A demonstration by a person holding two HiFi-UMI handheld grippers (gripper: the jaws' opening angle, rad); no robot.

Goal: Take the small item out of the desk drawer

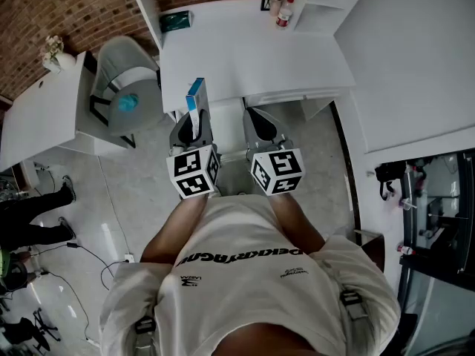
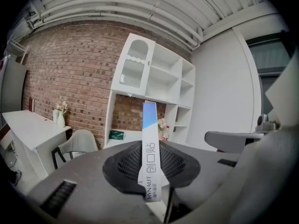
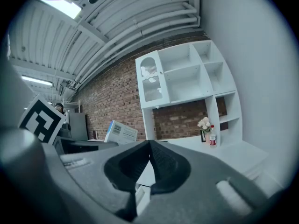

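Observation:
My left gripper (image 1: 194, 122) is shut on a small, flat blue-and-white box (image 1: 195, 97) and holds it upright in front of the white desk (image 1: 252, 47). In the left gripper view the box (image 2: 151, 158) stands on edge between the jaws of the left gripper (image 2: 152, 174), with print down its narrow side. My right gripper (image 1: 261, 121) hangs beside it to the right, shut with nothing in it. In the right gripper view the dark pads of the right gripper (image 3: 149, 148) meet, and the box (image 3: 120, 132) shows off to the left. I cannot make out an open drawer.
A grey chair (image 1: 132, 80) with a teal thing on its seat stands left of the desk. A green box (image 1: 176, 21) and a bottle with flowers (image 1: 283, 10) sit at the desk's back. Another white table (image 1: 41, 113) is at the far left, with a person's legs (image 1: 37, 206) and cables on the floor.

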